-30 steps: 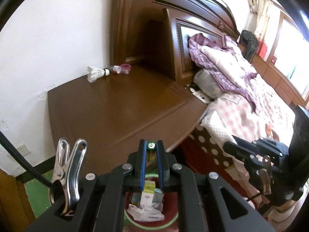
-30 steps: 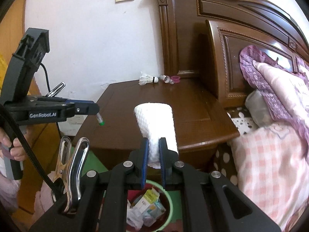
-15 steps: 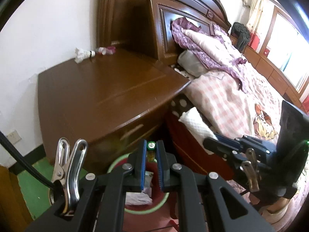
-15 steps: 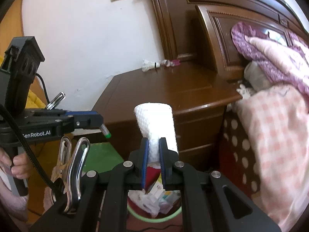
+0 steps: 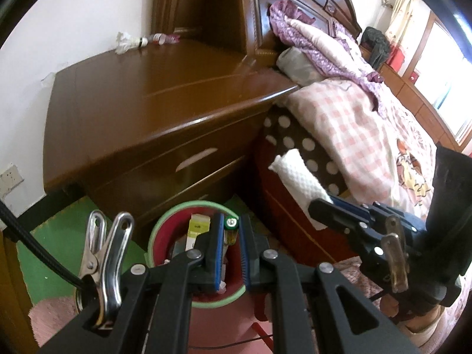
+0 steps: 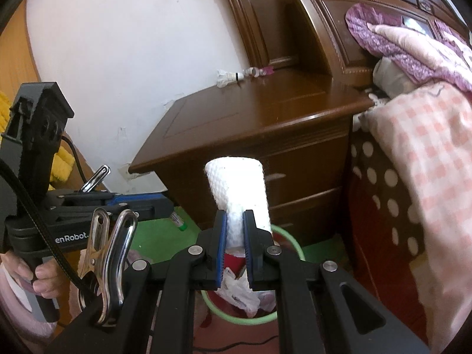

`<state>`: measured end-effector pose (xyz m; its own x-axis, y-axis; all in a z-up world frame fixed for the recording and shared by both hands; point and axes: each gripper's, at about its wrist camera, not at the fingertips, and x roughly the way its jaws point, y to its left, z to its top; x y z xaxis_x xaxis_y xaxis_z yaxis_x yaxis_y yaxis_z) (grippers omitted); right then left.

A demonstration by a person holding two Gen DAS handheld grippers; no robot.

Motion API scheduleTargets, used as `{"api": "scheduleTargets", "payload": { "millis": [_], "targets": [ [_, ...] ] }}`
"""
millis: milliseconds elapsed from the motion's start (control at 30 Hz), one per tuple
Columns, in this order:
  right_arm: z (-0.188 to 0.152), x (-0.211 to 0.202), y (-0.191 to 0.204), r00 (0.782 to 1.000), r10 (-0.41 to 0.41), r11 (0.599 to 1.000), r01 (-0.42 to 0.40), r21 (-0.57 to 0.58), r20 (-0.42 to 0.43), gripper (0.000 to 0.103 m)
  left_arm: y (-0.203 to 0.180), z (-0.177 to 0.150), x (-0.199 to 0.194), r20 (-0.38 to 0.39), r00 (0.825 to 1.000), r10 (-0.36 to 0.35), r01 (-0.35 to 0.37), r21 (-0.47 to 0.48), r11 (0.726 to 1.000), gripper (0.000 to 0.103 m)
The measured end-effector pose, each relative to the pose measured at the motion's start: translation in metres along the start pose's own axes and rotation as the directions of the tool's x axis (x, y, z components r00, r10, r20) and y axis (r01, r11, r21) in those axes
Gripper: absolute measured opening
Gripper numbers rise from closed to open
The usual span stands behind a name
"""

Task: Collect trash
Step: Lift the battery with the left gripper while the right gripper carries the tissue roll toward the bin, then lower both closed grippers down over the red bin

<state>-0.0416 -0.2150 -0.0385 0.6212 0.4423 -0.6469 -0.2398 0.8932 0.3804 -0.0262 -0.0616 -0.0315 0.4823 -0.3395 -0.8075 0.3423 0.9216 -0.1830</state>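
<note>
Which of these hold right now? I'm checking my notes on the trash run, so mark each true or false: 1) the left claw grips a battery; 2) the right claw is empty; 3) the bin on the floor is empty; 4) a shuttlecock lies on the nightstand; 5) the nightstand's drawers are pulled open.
1) True: the left claw is shut on a green-capped battery.
2) False: the right claw is shut on a folded white paper towel.
3) False: the green-rimmed bin already holds cartons and crumpled wrappers.
4) True: the shuttlecock lies at the back of the nightstand, near the wall.
5) False: both drawers look closed.
</note>
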Motion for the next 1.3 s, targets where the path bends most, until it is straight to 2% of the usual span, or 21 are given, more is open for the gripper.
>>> {"api": "scheduleTargets", "payload": {
  "millis": [467,800,1300],
  "targets": [
    [-0.027,0.031,-0.01,0.999,0.018,0.997,-0.016,0.073,-0.03,0.012,0.023,-0.032,0.058,-0.087,0.996,0.025,-0.029,-0.037,0.999,0.01],
    [-0.047,0.056,-0.021,0.996,0.028,0.993,-0.018,0.115,-0.082,0.012,0.032,-0.057,0.121,-0.18,0.984,0.017,-0.025,-0.042,0.999,0.01],
    [-0.063,0.082,-0.026,0.989,0.014,0.995,0.0,0.101,-0.144,0.012,0.053,-0.079,0.179,-0.24,0.97,0.042,-0.057,-0.056,0.997,0.01]
  ]
}}
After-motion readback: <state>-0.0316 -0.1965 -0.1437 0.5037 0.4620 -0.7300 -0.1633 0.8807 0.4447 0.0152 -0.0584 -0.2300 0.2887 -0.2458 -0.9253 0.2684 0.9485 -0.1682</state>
